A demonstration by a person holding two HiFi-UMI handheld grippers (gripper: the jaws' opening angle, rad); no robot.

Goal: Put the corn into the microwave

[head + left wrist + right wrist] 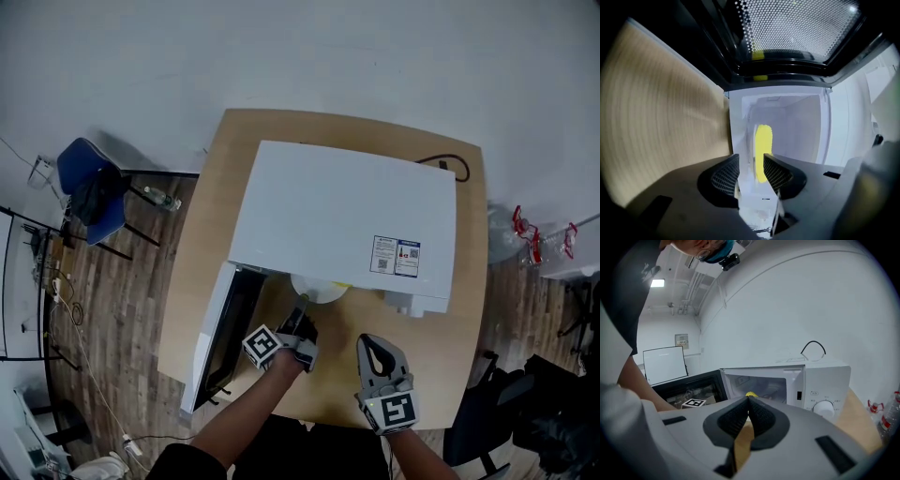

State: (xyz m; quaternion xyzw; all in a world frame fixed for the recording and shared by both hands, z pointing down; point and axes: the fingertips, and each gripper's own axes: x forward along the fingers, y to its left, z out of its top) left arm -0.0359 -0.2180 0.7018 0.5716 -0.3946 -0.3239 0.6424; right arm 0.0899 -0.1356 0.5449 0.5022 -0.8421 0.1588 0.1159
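Left hand-held gripper [750,158] released, jaws apart before corn [763,143] inside open microwave [347,216]; right hand-held gripper [748,400] clenched, empty

Office-like lab room, wooden table [202,281] with microwave [347,216], blue chair [75,161], whiteboard [663,364], exposed ceiling pipes [689,301]

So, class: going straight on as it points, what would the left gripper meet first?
Probably the white plate, its edge seemingly between the open jaws of the left gripper; the corn lies just beyond.
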